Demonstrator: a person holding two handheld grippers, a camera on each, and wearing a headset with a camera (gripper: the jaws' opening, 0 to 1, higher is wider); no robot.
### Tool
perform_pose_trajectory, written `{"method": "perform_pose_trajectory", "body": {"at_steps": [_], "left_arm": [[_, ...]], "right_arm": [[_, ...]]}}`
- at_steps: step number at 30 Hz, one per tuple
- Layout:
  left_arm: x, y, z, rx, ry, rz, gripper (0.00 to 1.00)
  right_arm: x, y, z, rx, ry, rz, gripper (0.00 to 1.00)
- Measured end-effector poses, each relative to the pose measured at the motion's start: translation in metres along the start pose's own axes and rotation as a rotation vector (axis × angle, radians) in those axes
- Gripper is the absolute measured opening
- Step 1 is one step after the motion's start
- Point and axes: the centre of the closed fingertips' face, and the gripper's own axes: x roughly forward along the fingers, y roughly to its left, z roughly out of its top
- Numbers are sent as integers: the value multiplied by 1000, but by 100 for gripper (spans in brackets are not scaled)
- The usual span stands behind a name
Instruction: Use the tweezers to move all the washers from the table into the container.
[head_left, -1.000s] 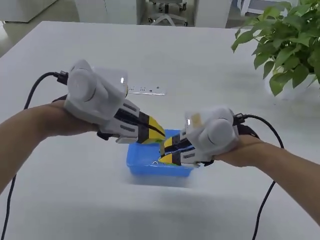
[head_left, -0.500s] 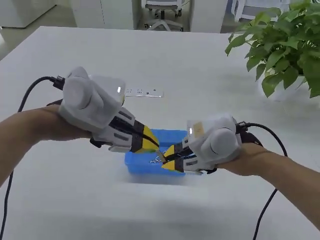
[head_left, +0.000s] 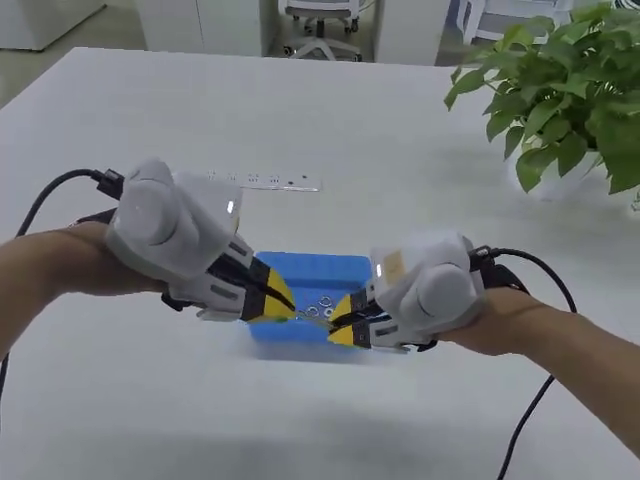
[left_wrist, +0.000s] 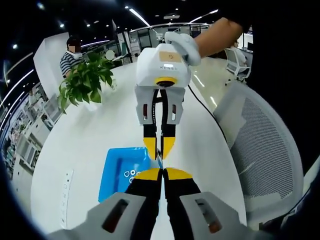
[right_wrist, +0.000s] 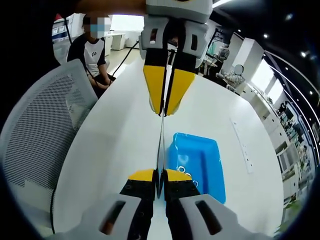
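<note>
A blue container (head_left: 300, 270) sits on the white table with several washers (head_left: 318, 305) inside. My left gripper (head_left: 285, 305) and right gripper (head_left: 338, 325) face each other tip to tip just above its near edge. Thin metal tweezers (right_wrist: 161, 145) run from my right gripper (right_wrist: 160, 175) up into the jaws of the left gripper (right_wrist: 164, 107). Both stand shut on them. In the left gripper view my left gripper (left_wrist: 162, 172) meets the right gripper (left_wrist: 160, 147) beside the container (left_wrist: 117, 172) and its washers (left_wrist: 130, 174).
A white power strip (head_left: 265, 182) lies on the table behind the container. A potted plant (head_left: 560, 100) stands at the far right. Cables trail from both grippers. A mesh chair (left_wrist: 265, 150) stands by the table edge, and a person (right_wrist: 95, 50) sits beyond it.
My left gripper has drawn back to the left, so its jaws no longer overlap the right gripper's and more of the container shows. The head camera has shifted.
</note>
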Motion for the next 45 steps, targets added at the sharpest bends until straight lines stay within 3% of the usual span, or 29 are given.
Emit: {"method": "perform_pose_trajectory", "body": {"at_steps": [6, 14, 17, 24, 31, 45], "left_arm": [[8, -4, -29, 6, 85, 2, 5], [20, -12, -52, -21, 113, -1, 5], [31, -14, -71, -34, 142, -8, 5], [44, -20, -89, -45, 169, -36, 5], [55, -26, -103, -46, 195, -61, 5], [70, -29, -115, -77, 203, -95, 5]], "right_arm": [[0, 4, -2, -3, 8, 5, 7], [10, 13, -6, -4, 20, 29, 7], [19, 18, -10, 5, 32, 48, 8], [38, 31, -23, 38, 52, 78, 8], [52, 38, -34, 63, 64, 89, 9], [64, 44, -50, 109, 89, 124, 10]]}}
